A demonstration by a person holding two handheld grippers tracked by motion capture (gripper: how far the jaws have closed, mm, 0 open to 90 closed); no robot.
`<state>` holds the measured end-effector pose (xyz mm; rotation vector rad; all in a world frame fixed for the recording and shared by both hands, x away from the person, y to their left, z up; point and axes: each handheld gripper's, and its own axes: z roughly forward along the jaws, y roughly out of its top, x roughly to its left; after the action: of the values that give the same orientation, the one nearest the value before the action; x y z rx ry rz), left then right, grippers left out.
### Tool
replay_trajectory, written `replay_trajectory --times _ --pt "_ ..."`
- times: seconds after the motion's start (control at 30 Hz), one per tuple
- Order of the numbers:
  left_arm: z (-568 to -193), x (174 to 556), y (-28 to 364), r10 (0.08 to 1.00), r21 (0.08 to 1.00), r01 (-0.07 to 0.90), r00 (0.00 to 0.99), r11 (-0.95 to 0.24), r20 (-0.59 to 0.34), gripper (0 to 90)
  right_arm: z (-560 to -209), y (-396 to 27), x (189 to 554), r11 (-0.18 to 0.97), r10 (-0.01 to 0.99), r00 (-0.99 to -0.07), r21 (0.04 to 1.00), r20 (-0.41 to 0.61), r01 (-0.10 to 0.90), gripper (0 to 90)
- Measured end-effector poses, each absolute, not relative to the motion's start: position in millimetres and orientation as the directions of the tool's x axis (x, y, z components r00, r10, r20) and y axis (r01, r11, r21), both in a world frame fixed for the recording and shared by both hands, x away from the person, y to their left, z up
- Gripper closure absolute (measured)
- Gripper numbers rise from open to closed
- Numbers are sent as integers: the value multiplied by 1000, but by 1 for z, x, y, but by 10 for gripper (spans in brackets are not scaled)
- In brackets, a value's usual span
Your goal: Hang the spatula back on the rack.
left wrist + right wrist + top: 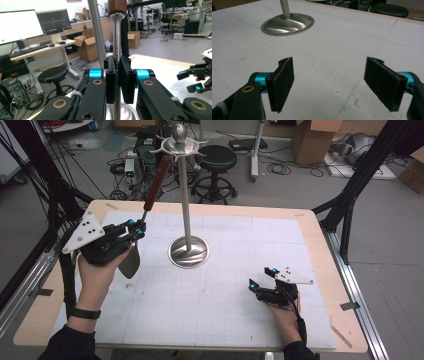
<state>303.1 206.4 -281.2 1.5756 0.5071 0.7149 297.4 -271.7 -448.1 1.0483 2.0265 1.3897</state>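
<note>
Left gripper (134,231) clamped on spatula (131,261) shank; lift handle toward stand (188,251) hook, keep vertical; right gripper (262,279) wide open, empty.

Wooden table (320,245), white gridded mat (210,305) covering it, steel stand base (188,252) on mat

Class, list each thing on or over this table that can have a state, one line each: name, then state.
Left gripper: shut on the spatula's metal shaft.
Spatula: held off the table, tilted, wooden handle up, blade down.
Stand: upright on the mat; no utensil seen on its hooks.
Right gripper: open, low over the mat, holding nothing.
</note>
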Motion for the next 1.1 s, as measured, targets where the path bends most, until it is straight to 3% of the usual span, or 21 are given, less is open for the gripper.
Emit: replay_trajectory --times 0.5,1.1 --pt "-280 313 190 727 977 -87 655 -196 204 843 -448 -271 297 199 799 -600 924 40 327 233" --pt "-279 320 198 773 977 -66 602 -204 202 842 -448 -271 297 200 798 -601 923 40 327 234"
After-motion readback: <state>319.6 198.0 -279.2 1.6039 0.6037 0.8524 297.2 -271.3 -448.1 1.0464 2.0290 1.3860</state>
